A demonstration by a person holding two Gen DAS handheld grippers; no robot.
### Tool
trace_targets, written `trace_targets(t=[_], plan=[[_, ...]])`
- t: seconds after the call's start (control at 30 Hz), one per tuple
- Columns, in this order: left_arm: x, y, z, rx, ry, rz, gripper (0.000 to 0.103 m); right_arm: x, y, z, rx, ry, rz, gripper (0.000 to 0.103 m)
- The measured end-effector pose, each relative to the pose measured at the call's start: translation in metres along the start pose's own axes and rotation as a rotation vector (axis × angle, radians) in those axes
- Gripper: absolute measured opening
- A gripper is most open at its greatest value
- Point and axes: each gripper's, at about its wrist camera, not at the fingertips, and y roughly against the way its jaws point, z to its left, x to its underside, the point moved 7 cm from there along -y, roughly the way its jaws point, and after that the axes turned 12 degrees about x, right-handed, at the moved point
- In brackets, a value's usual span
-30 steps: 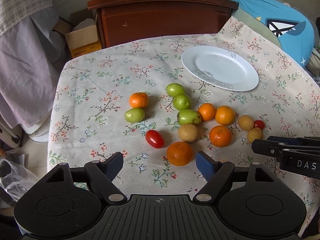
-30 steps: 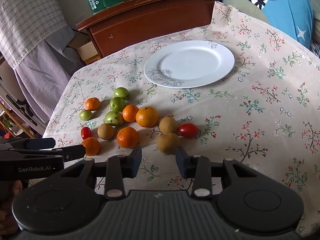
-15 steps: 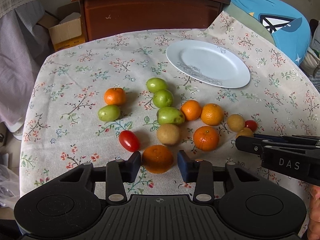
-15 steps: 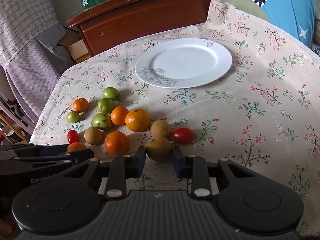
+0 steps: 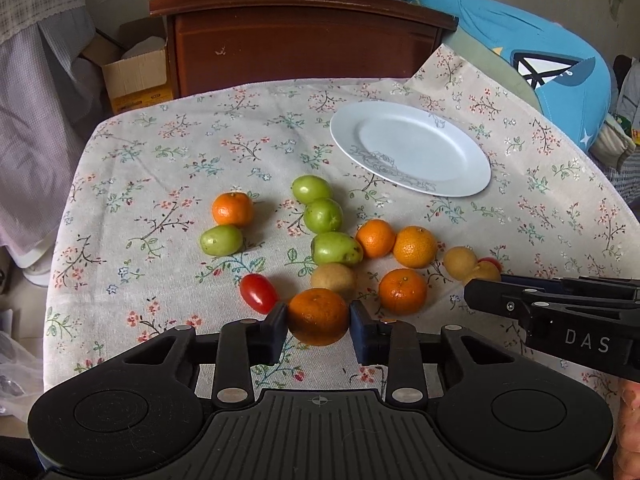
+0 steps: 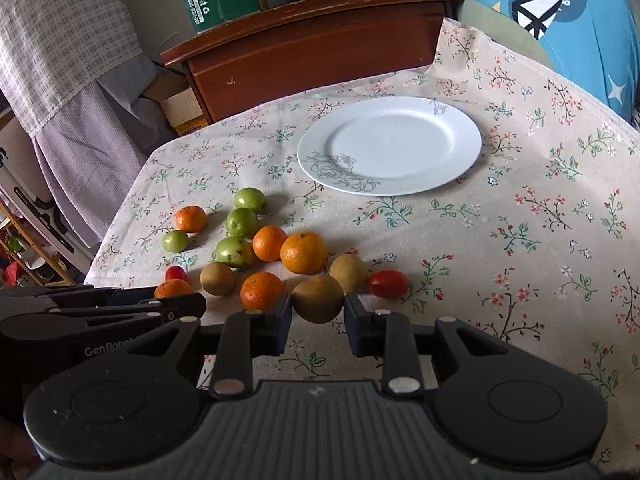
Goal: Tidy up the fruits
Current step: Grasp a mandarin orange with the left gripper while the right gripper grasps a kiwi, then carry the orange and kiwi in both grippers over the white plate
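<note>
My left gripper (image 5: 318,322) is shut on an orange mandarin (image 5: 318,316) and holds it just above the floral tablecloth. My right gripper (image 6: 318,312) is shut on a brown round fruit (image 6: 318,298), also just off the cloth. Loose on the cloth lie several mandarins (image 5: 402,291), several green fruits (image 5: 336,248), brown fruits (image 6: 348,273) and two red tomatoes (image 5: 259,293) (image 6: 388,283). An empty white plate (image 5: 408,148) (image 6: 390,144) sits at the far right of the table. The right gripper shows at the right edge of the left wrist view (image 5: 484,292).
A brown wooden cabinet (image 5: 304,36) stands behind the table. A cardboard box (image 5: 136,76) and hanging cloth are at the left. A blue cushion (image 5: 540,56) leans at the back right. The table edge drops off at the left.
Both grippers closed from open onto their fruits, the left on the mandarin, the right on the brown fruit. Both have since lifted slightly with the fruit.
</note>
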Motion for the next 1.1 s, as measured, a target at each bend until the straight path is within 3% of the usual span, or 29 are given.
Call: trace_targets(t=[0.4,0.77,1.1], plan=[[-0.038,0.004,-0.005,0.089,0.047,-0.029,0.03,-0.034,0.005,-0.011,-0.045,-0.032,-0.025,0.028],[-0.081,-0.017,-0.021,0.137,-0.038,-0.026,0.03,-0.066,-0.016,-0.016,-0.039,0.053,-0.04,0.028],[-0.113,-0.062,-0.032,0.168,-0.128,0.002,0.03,-0.094,-0.053,-0.041,-0.015,0.004,-0.009,0.028]])
